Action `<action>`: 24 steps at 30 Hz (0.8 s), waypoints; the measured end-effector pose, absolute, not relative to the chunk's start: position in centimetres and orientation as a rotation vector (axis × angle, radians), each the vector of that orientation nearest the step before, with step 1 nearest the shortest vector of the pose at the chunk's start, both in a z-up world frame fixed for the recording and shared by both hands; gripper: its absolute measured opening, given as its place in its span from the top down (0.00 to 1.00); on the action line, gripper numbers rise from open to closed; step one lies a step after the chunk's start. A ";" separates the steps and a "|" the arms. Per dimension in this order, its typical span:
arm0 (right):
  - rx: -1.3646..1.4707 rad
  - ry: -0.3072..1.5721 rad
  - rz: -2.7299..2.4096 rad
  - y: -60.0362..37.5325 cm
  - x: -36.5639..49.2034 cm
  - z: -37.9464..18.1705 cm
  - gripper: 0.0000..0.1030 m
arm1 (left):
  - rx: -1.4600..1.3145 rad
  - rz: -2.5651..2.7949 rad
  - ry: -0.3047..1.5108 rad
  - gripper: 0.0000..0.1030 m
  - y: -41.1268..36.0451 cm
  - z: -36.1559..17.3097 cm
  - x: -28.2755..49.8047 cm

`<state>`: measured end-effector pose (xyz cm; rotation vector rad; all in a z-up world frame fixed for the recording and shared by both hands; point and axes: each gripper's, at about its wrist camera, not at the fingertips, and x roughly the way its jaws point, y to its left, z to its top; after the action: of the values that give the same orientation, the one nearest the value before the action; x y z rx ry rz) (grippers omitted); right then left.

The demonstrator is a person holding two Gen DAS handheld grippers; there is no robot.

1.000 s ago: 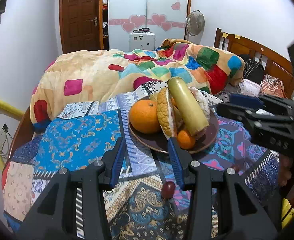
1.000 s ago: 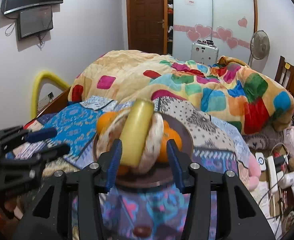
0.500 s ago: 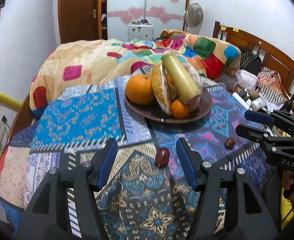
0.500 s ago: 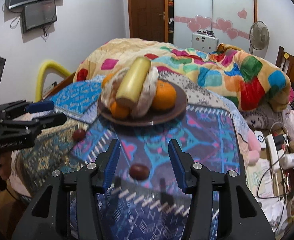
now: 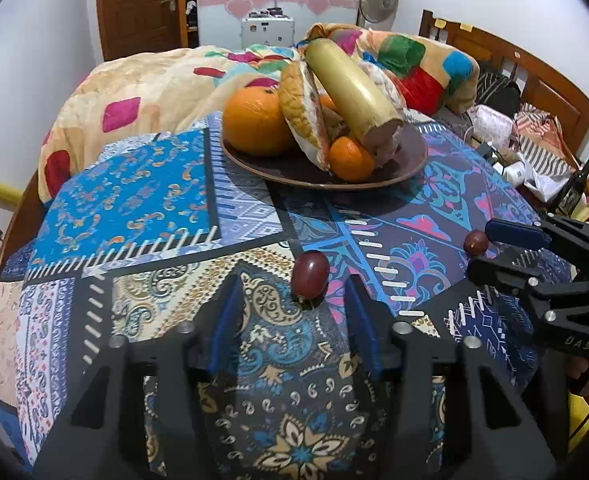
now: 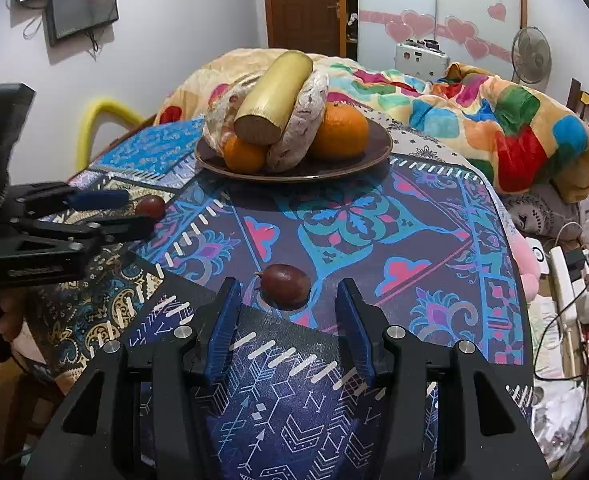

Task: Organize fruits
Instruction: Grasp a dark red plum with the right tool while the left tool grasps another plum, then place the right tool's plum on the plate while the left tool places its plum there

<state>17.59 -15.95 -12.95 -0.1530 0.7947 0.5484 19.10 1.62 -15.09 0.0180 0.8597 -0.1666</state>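
Note:
A brown plate [image 5: 294,168] sits on a patterned cloth and holds a large orange [image 5: 254,120], a small orange [image 5: 350,158], bread halves [image 5: 302,112] and a yellow roll [image 5: 354,92]. Two dark red fruits lie loose on the cloth. One red fruit [image 5: 309,272] lies just ahead of my open left gripper [image 5: 294,300]. The other red fruit [image 6: 285,285] lies just ahead of my open right gripper [image 6: 288,300]. The plate [image 6: 354,168] also shows in the right wrist view. Each gripper appears in the other's view, the right gripper [image 5: 490,248] and the left gripper [image 6: 130,212].
A colourful checked blanket [image 6: 474,120] is heaped behind the plate. A wooden headboard [image 5: 534,68], cables and small items [image 6: 566,272] lie to the right. A yellow tube [image 6: 94,120], a door and a fan stand at the back.
Both grippers have pulled back and down from the plate towards the cloth's near edge. The two red fruits now lie close ahead of the open jaws.

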 end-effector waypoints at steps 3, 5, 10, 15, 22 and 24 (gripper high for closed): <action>-0.149 0.793 0.563 -15.9 17.7 -12.9 0.76 | 0.024 -0.171 0.850 0.59 1.2 -15.1 19.2; -0.144 0.788 0.574 -15.8 17.7 -12.8 0.83 | 0.031 -0.181 0.844 0.66 0.9 -15.0 19.2; -0.135 0.771 0.573 -15.9 17.5 -12.5 0.84 | 0.068 -0.178 0.831 0.82 0.3 -14.9 19.0; -0.117 0.746 0.559 -16.5 17.8 -11.5 0.84 | 0.037 -0.182 0.827 0.82 0.9 -14.1 19.0; -0.096 0.695 0.541 -16.9 18.6 -9.4 0.84 | 0.019 -0.175 0.765 0.82 1.5 -11.6 19.5; -0.094 0.675 0.536 -17.0 19.0 -8.8 0.84 | 0.016 -0.171 0.748 0.82 1.6 -10.9 19.9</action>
<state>18.98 -16.99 -8.80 -0.0936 0.6752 0.5364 19.88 1.63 -10.95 0.0158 0.7482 -0.1712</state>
